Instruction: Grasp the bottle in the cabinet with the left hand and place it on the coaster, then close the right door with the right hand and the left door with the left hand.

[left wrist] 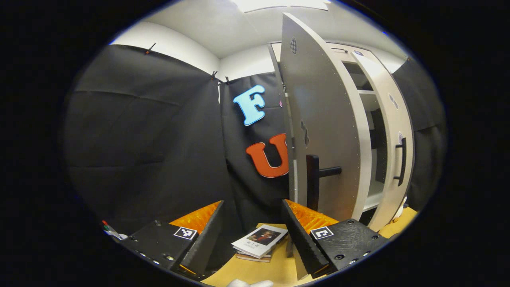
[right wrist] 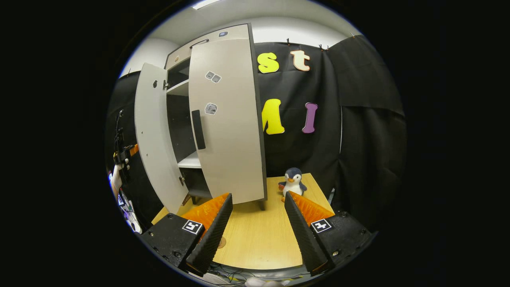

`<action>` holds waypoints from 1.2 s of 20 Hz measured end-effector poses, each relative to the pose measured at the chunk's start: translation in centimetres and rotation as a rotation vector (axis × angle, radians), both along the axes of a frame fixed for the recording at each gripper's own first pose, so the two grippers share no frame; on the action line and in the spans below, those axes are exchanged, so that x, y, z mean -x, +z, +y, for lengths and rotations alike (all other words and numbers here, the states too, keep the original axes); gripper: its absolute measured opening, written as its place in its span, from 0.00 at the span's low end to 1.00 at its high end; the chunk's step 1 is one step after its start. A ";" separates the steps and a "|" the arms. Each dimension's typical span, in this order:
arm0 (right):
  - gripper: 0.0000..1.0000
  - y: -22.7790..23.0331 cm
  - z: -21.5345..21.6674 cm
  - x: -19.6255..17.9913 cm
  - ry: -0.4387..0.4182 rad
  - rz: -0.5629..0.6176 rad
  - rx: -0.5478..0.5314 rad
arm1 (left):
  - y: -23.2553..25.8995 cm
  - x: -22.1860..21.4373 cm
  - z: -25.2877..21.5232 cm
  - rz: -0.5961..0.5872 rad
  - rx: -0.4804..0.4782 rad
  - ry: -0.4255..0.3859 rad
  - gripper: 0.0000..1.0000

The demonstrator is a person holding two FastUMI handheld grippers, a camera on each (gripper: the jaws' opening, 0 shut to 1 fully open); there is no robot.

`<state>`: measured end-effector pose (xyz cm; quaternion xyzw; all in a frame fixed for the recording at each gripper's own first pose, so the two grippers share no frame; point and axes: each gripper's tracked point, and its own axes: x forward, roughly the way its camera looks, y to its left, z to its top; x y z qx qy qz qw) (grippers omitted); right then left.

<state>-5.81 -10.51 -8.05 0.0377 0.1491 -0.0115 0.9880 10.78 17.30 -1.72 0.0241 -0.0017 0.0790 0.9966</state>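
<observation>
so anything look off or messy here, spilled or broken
Nothing spilled or broken. Both cabinet doors stand open: the left door swung wide, the right door ajar. The books sit loosely stacked on the table, and the toy penguin stands upright.
</observation>
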 end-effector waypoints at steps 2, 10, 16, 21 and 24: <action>0.81 0.1 -0.3 -0.2 0.006 0.002 -0.003 | 0.1 -0.1 -2.2 -0.002 -0.001 -0.037 0.88; 0.81 1.3 -0.8 -0.6 0.006 -0.017 0.005 | 0.6 -2.3 -10.2 -0.004 -0.024 -0.133 0.96; 0.81 4.0 0.6 0.1 -0.016 -0.099 0.041 | 1.3 -0.2 -11.8 0.001 0.021 -0.167 0.96; 0.81 5.2 2.7 0.5 -0.019 -0.149 0.062 | 1.2 4.7 -12.6 0.014 0.033 -0.186 0.95; 0.81 5.4 3.9 0.6 -0.026 -0.169 0.069 | 1.0 7.2 -13.0 0.019 0.030 -0.199 0.95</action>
